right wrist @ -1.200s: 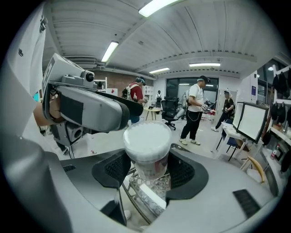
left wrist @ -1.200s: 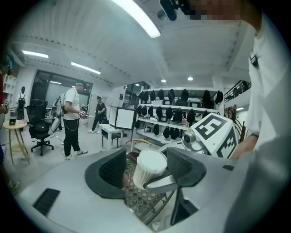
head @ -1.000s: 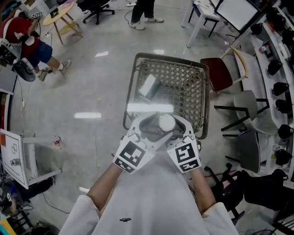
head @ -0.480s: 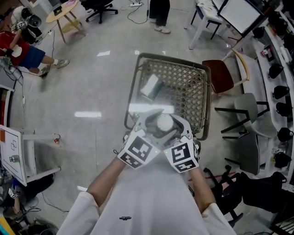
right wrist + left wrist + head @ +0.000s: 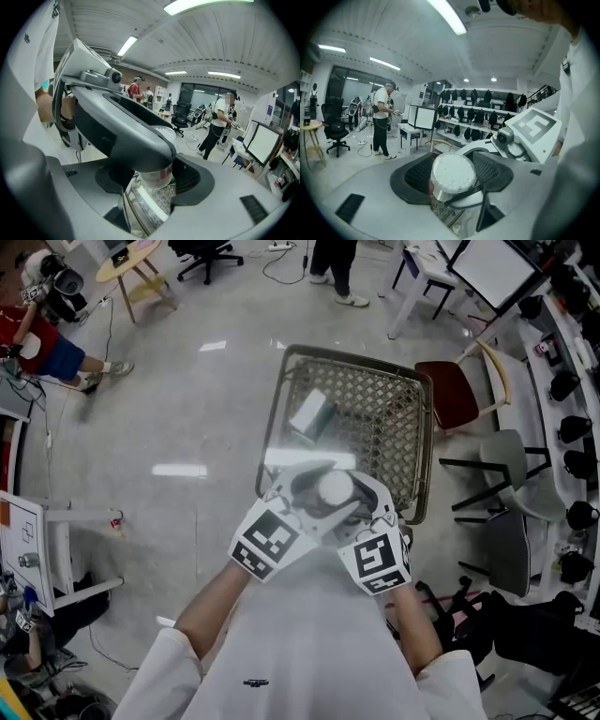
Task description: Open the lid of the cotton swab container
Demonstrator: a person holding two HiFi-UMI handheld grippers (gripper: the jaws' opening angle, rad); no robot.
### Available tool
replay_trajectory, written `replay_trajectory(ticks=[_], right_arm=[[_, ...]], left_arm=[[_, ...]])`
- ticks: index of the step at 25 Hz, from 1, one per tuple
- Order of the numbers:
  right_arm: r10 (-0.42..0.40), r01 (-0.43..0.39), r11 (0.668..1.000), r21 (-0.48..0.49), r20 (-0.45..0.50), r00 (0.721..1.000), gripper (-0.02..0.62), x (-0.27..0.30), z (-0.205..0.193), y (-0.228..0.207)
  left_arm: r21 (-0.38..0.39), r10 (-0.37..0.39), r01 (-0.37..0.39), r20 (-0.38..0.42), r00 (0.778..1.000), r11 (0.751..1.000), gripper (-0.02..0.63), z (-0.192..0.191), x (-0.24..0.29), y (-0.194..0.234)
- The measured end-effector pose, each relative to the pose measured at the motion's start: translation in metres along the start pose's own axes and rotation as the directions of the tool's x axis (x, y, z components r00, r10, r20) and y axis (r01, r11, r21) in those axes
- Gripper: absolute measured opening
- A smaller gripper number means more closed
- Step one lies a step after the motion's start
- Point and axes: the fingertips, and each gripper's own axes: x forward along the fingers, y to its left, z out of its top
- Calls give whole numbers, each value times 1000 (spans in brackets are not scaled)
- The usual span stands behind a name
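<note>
Left gripper (image 5: 454, 176): jaws have just been closing a little, from their widest, around the top of the clear round plastic cotton swab container packed with white swab tips (image 5: 335, 487). In the left gripper view the dark pads sit against both sides of the container's top, so I read it as gripping at lid level. One of its jaws crosses in front of the container's top in the right gripper view.

Right gripper (image 5: 153, 180): clamped on the labelled clear body lower down, no change in its hold.

Where the container is: held up in the air between both grippers, upright, close to the person's chest. It sits over the near rim of the grey metal wire mesh basket (image 5: 356, 359), not resting on it. A white rectangular box (image 5: 311, 413) lies inside the basket, well apart from the container. Glossy grey floor (image 5: 187, 427) lies all round.

Change over the last second: very little. The container is in the same spot between the grippers; only the left marker cube has shifted slightly and the left jaws have re-closed.

Meaning for the task: looks like a re-grip on the lid, with the body braced by the right. The lid seems to be still on, though its clear top makes that hard to confirm. Opening not done yet; next is likely a pull or twist by the left gripper. Risk: a pad slipping off the smooth plastic
</note>
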Motion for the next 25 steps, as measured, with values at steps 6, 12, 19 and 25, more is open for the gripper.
replay_trajectory(ticks=[6, 12, 19, 25], right_arm=[[-7, 8, 1000, -26, 39, 999, 242, -5, 5, 1], [-18, 22, 998, -67, 66, 998, 236, -9, 7, 2], [-27, 37, 993, -110, 93, 995, 232, -12, 6, 4], [-1, 19, 994, -108, 163, 987, 230, -21, 6, 7]], left_arm=[[-62, -48, 49, 12, 999, 997, 267, 4, -4, -1], [-152, -87, 91, 30, 996, 984, 266, 5, -6, 0], [-228, -128, 133, 38, 991, 964, 265, 0, -8, 0], [-347, -129, 169, 135, 982, 923, 116, 10, -15, 2]])
